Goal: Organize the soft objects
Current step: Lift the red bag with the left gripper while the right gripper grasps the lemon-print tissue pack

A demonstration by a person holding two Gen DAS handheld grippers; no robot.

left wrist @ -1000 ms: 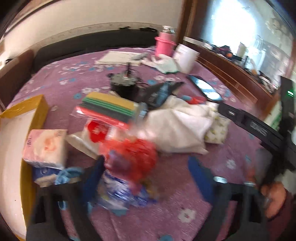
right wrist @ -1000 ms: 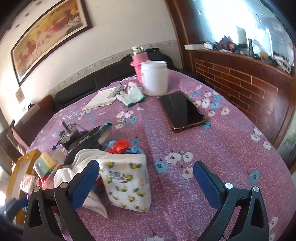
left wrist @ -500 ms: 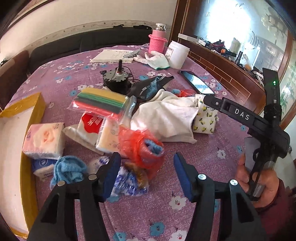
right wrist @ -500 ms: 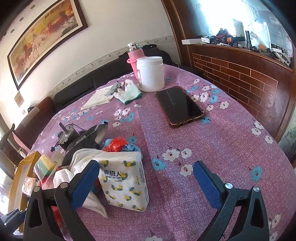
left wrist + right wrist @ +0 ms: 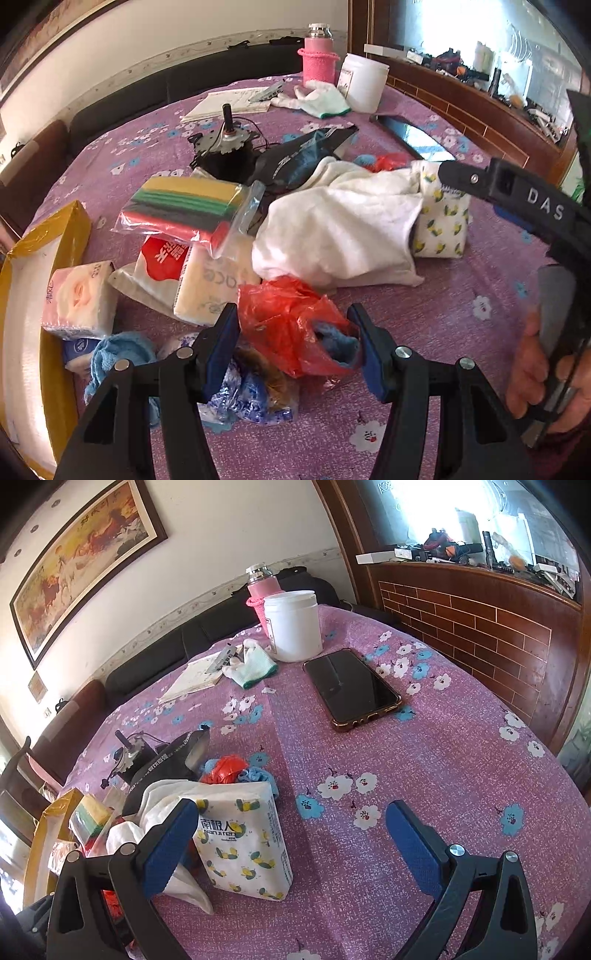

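A pile of soft things lies on the purple flowered tablecloth. My left gripper is open, its blue pads on either side of a red plastic bag with a blue cloth inside. Behind it lie a white towel, a lemon-print tissue pack, a bag of coloured sponges and a pink tissue pack. My right gripper is open and empty, just right of the lemon-print tissue pack.
A yellow cardboard box stands at the left edge. A small motor, a phone, a white jar, a pink bottle, a glove and a notebook lie farther back.
My left gripper has moved in over the red plastic bag and narrowed around it. My right gripper has shifted only slightly and stays open.
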